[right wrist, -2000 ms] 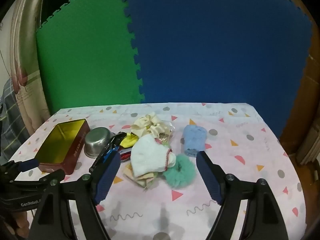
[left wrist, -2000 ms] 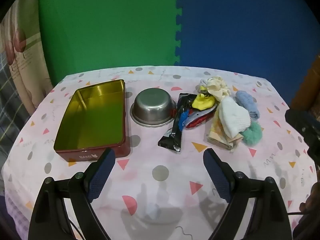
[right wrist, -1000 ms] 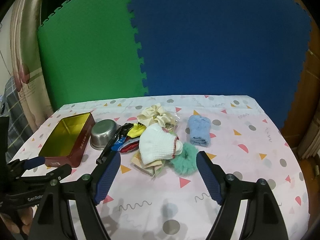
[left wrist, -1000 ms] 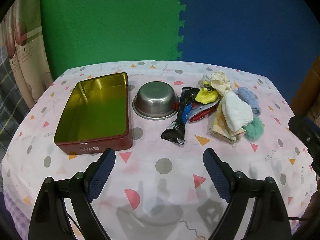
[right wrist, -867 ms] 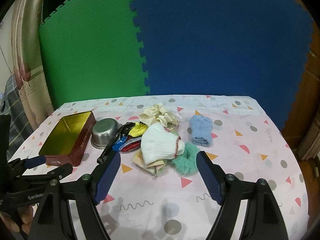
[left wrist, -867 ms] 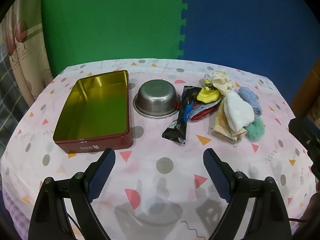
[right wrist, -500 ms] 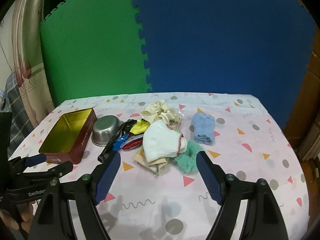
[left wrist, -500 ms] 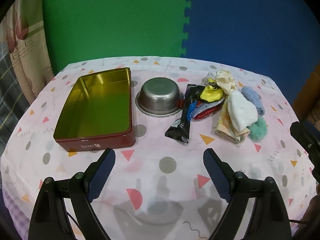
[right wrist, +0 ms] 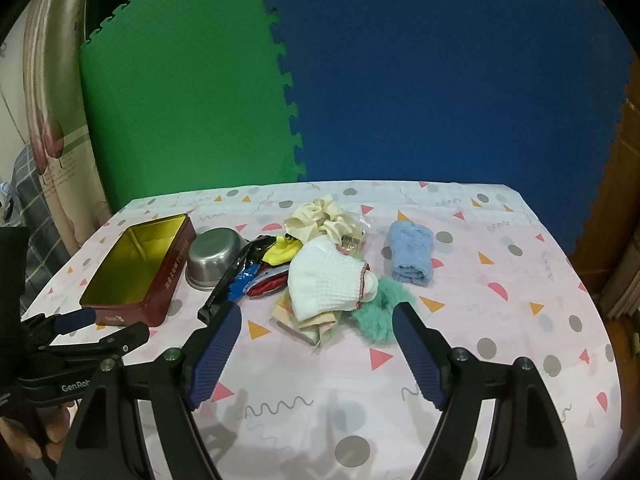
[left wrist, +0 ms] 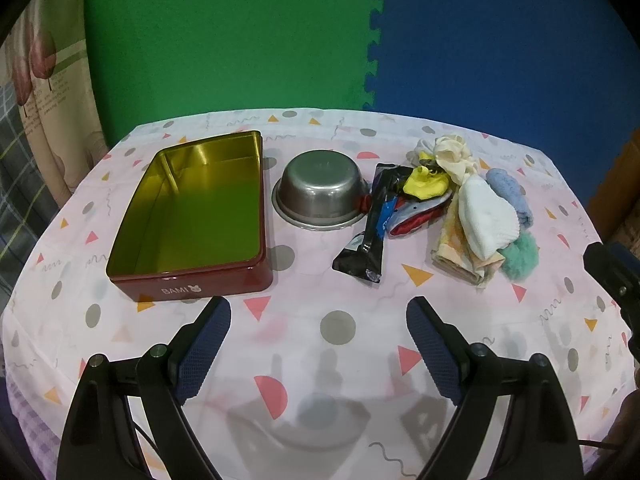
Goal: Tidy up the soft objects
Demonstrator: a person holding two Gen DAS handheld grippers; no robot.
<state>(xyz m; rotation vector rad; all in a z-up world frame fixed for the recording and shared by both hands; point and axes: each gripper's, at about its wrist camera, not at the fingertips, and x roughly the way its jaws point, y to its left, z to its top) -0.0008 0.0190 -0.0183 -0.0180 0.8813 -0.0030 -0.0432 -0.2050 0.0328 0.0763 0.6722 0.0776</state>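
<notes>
A pile of soft things lies on the table: a white sock (right wrist: 326, 276), a folded blue cloth (right wrist: 411, 256), a green fuzzy scrunchie (right wrist: 376, 312), a cream scrunchie (right wrist: 320, 218), a yellow cloth (right wrist: 282, 250) and a folded patterned cloth (right wrist: 316, 326). They also show in the left wrist view, with the white sock (left wrist: 486, 218) at the right. My right gripper (right wrist: 318, 316) is open and empty, just short of the pile. My left gripper (left wrist: 318, 314) is open and empty above bare tablecloth, in front of the open red tin (left wrist: 192, 216).
A steel bowl (left wrist: 322, 196) stands between the tin and a black wrapper (left wrist: 372, 232). The table (left wrist: 336, 360) has a pink patterned cloth. Green and blue foam mats stand behind. The left gripper also shows at the left edge of the right wrist view (right wrist: 96, 326).
Both grippers have drifted slightly; the right one has come a little closer to the pile. Both stay open and empty. The objects have not moved.
</notes>
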